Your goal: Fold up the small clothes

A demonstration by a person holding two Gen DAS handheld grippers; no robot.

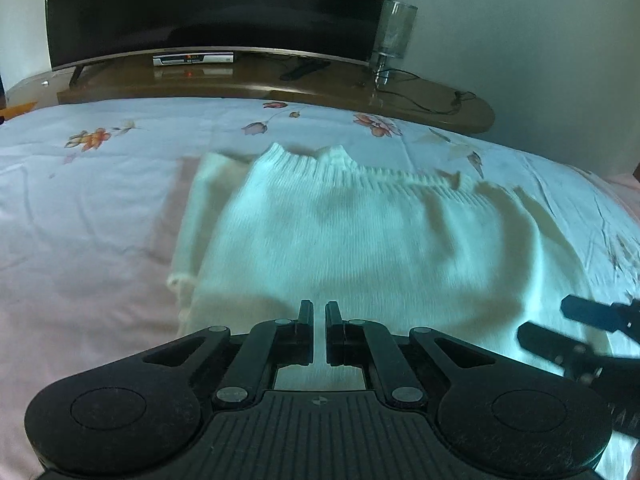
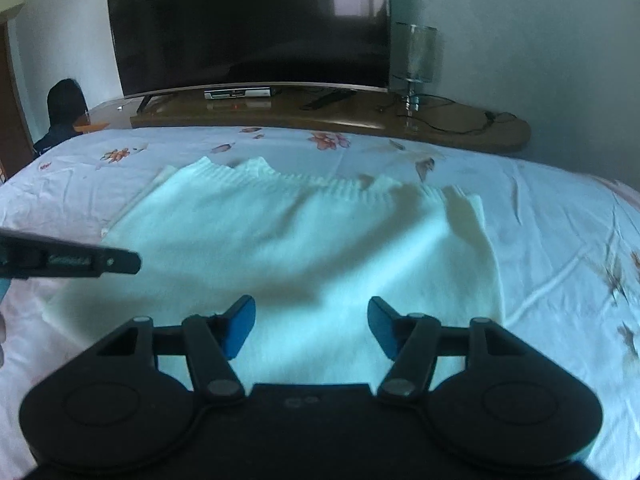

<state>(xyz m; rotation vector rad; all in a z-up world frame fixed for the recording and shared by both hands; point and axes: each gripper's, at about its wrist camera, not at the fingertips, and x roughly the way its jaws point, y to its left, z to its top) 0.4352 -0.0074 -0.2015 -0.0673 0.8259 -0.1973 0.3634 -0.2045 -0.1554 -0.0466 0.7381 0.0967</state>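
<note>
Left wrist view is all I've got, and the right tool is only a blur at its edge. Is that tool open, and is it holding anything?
Observer: The right tool is open. Its blue pads stand wide apart with nothing between them, over the near edge of the white sweater.
Operator: Anything beside the bed that I can't see?
Observer: Yes, a dark shape stands past the far left corner of the bed. I cannot tell what it is.
</note>
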